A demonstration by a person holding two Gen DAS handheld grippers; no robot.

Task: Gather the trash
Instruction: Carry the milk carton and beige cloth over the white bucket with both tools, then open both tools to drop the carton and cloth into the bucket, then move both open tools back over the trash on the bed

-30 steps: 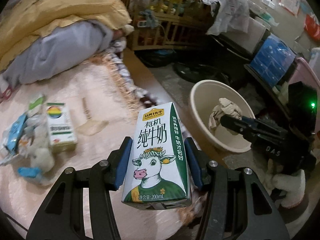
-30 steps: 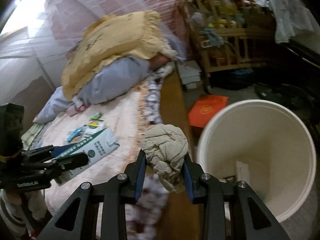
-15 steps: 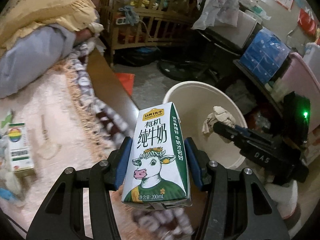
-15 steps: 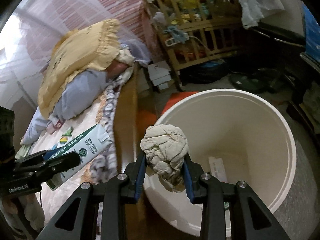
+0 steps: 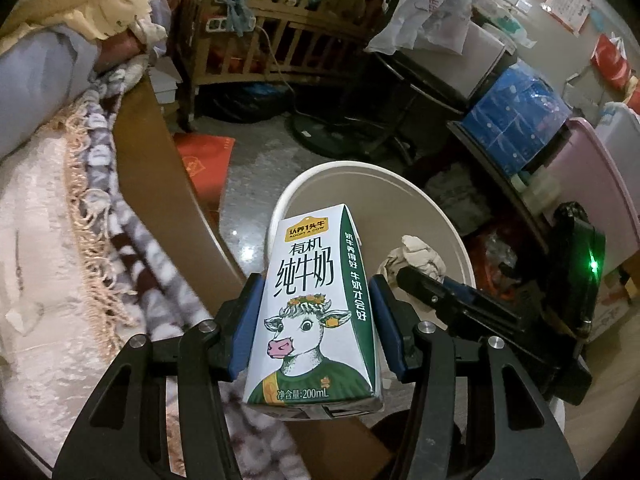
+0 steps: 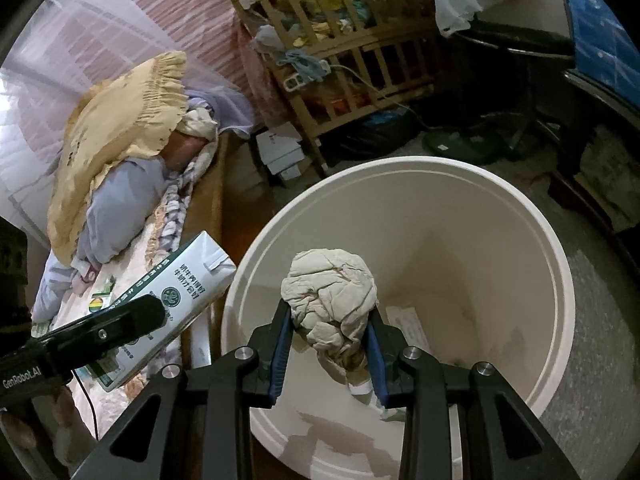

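Bed (image 5: pixel 48 240) along the left; its wooden side rail (image 5: pixel 160 168) runs close beside the white trash bucket (image 6: pixel 560 280) on the floor, likely set there so litter travels a short way. Right gripper (image 6: pixel 328 344) hangs over the bucket's open mouth, fingers clamped on a crumpled tissue wad (image 6: pixel 332 292), placed for a straight drop. Left gripper (image 5: pixel 312 332) pinches a milk carton (image 5: pixel 316 300) by its sides, upright, near the bucket's bed-side rim, seemingly queued for its turn.
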